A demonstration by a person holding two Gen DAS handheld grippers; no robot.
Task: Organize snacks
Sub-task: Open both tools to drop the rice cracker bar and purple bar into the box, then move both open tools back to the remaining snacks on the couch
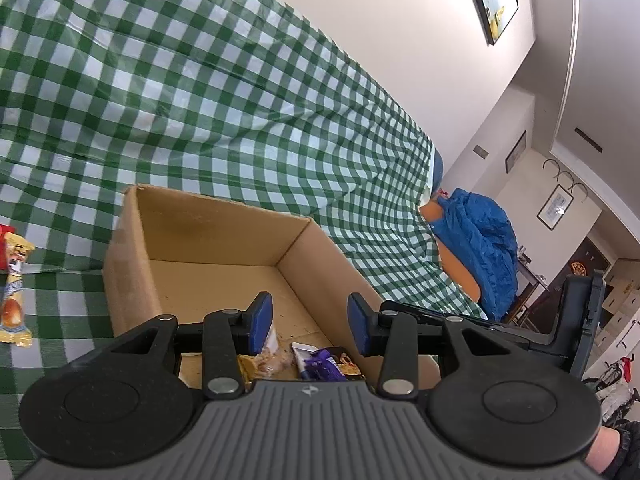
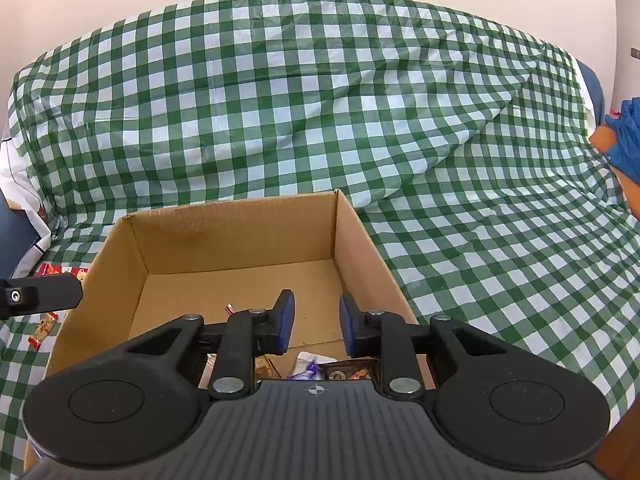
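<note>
Parted and holding nothing, both grippers, left (image 1: pixel 310 328) and right (image 2: pixel 316 326), above box (image 2: pixel 240 236), wrapped snacks (image 1: pixel 320 364) just beneath, likely freshly dropped in.

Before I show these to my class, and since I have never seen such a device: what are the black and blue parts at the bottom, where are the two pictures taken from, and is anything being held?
Each picture comes from a camera mounted on a hand-held gripper, looking forward along its two blue-padded jaws. A person carries one in each hand; there is no robot arm.

The left gripper and the right gripper both hang over an open cardboard box on a green checked cloth. Both sets of jaws stand apart with nothing between them, so nothing is held.

In the box's near end lie a few snacks, including a purple packet. More snacks lie outside the box, such as a yellow packet and red wrappers.
</note>
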